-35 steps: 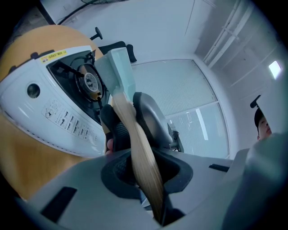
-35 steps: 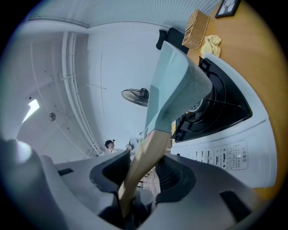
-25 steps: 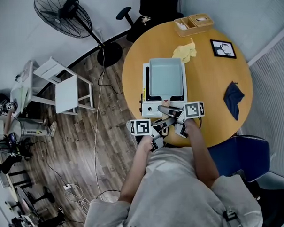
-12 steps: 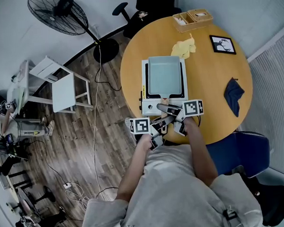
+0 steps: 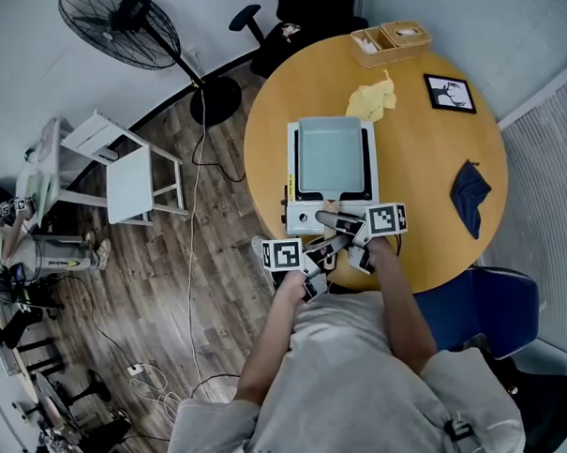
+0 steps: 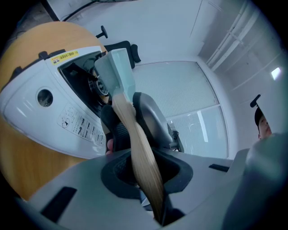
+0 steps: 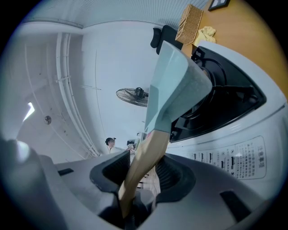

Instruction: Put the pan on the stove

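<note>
Nothing is shifting since a second ago; the pan (image 5: 330, 156) is resting on the stove (image 5: 305, 217).
The left gripper (image 5: 324, 247) and right gripper (image 5: 336, 220) are holding their jaws clamped on its handle (image 6: 135, 139) at 6 o'clock. Placing looks done, so the next move is probably letting go.

No words can be read. The stove (image 6: 31, 112), just past the left claw (image 6: 130, 122), has a yellow sticker (image 6: 64, 55) and black print (image 6: 80, 122), all too tiny.
</note>
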Tool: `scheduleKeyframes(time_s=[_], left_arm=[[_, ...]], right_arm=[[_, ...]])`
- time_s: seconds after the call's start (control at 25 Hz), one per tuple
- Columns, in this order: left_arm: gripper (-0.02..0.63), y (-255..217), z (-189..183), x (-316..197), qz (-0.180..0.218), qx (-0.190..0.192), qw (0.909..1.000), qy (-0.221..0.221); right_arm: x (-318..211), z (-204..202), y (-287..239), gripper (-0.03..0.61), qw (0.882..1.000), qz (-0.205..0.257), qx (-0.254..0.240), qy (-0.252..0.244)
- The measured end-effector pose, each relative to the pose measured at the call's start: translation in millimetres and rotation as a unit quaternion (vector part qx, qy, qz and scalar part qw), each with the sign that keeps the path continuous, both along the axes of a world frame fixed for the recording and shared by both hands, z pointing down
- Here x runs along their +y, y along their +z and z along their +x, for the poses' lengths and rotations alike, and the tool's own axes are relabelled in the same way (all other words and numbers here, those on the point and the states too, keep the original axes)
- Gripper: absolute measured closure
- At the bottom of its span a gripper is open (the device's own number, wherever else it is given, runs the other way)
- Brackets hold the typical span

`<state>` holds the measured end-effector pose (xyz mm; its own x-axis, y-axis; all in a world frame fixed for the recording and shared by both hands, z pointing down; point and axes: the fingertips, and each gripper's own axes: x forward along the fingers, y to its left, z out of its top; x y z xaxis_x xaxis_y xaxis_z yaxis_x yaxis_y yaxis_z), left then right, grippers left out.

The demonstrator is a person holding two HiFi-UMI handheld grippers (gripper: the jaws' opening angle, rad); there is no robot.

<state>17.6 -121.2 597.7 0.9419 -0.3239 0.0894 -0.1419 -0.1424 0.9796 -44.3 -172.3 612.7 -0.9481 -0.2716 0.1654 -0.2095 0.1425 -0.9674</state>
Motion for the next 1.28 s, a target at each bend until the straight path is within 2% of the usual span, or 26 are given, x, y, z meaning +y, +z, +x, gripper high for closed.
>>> scheduleKeyframes(time_s=[0.96, 1.28], left_arm=[[0.54, 19, 4, -5, -0.028, 0.0, 0.9996, -0.006], [0.54, 27, 2, -3, -0.033, 0.0, 0.9994, -0.01]], right_arm=[[-2, 2, 21, 0.394, 1.0, -0.025, 0.002, -0.013], [-3, 2, 28, 0.396, 0.999, -0.031, -0.02, 0.008]])
